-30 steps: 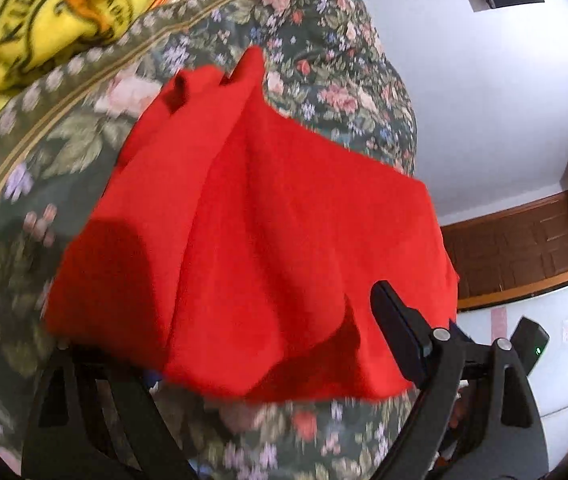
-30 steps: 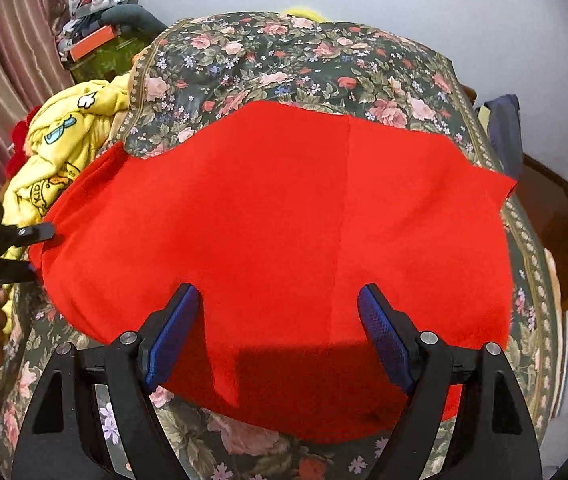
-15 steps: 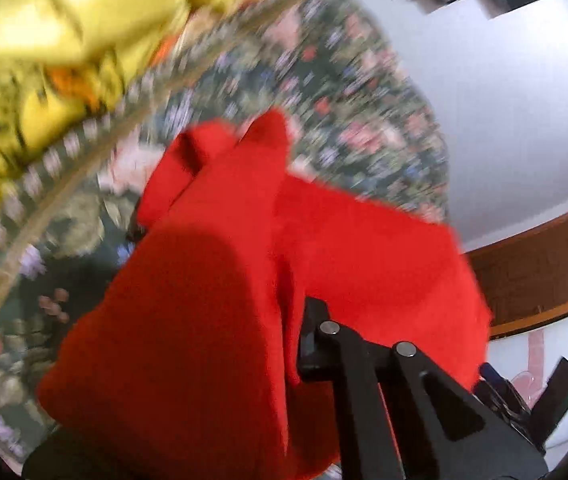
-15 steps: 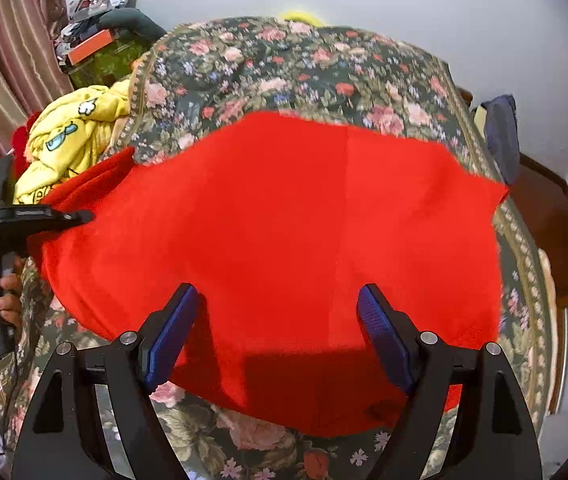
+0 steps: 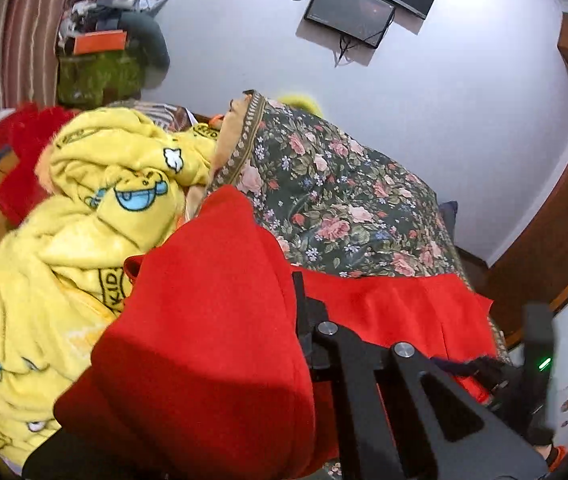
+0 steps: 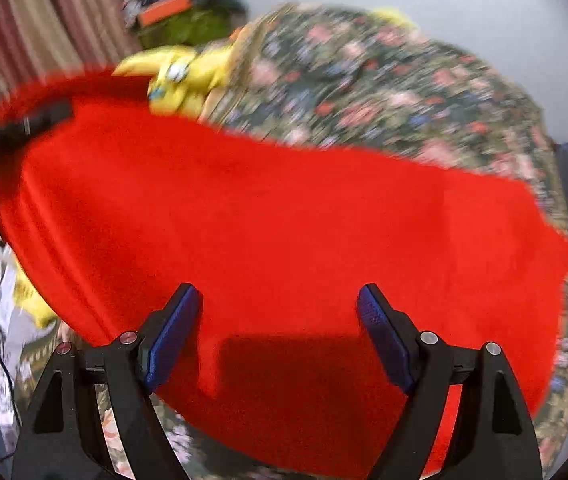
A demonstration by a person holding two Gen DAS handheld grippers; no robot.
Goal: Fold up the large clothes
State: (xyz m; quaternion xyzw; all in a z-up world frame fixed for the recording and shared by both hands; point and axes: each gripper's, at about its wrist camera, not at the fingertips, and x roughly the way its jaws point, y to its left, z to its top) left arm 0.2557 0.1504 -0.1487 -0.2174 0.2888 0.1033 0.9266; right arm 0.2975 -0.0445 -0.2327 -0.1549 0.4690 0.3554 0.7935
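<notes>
A large red garment lies spread on the floral bedspread. In the left wrist view the red garment is bunched and lifted; my left gripper is shut on its edge, and cloth hides the left finger. The left gripper also shows at the far left of the right wrist view, holding the garment's raised left side. My right gripper is open, its blue pads over the garment's near edge, holding nothing.
A crumpled yellow cartoon blanket lies left of the garment. The floral bedspread stretches behind. A cluttered green box stands by the striped curtain. A screen hangs on the wall. Wooden furniture stands at right.
My left gripper closed on the garment's left edge and lifted it up, swinging the view toward the wall. The right gripper stayed open over the near edge; its view is now blurred.
</notes>
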